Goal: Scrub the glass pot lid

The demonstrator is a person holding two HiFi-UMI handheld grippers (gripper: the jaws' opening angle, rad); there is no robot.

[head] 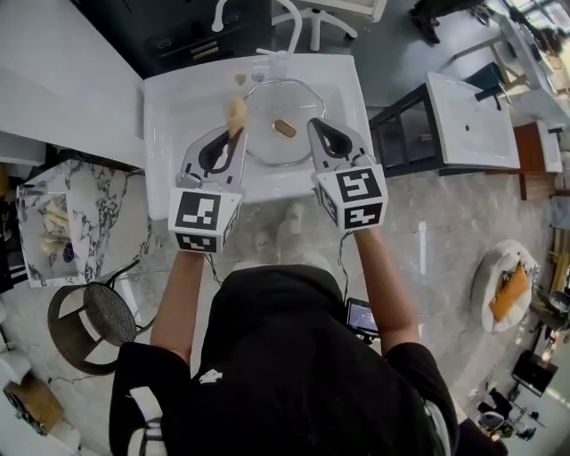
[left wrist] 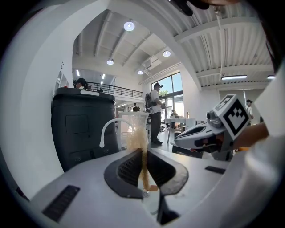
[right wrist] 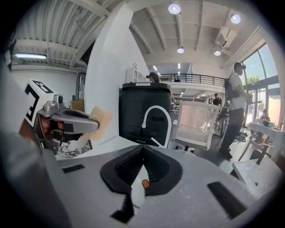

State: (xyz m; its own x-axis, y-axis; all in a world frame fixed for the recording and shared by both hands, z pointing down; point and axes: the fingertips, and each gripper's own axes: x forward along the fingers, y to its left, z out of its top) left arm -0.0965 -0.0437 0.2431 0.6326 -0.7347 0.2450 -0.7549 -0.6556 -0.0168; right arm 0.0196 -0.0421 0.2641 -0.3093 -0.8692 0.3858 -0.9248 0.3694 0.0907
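Note:
The glass pot lid (head: pixel 267 142) lies in the white sink (head: pixel 169 107), its brown knob (head: pixel 285 128) facing up. My left gripper (head: pixel 233 135) hovers over the lid's left edge and is shut on a tan sponge (head: pixel 236 110), which sticks out past the tips. In the left gripper view the sponge (left wrist: pixel 135 141) stands pinched between the dark pads. My right gripper (head: pixel 314 126) hangs over the lid's right edge, shut with nothing in it. In the right gripper view the jaws (right wrist: pixel 143 149) meet, and the knob (right wrist: pixel 145 183) shows below them.
A white faucet (head: pixel 287 18) rises behind the sink before a black cabinet (head: pixel 205 31). A marble-topped stand (head: pixel 80 214) and a wire basket (head: pixel 93 322) are at the left. A second white sink (head: pixel 472 120) stands to the right. People stand far off.

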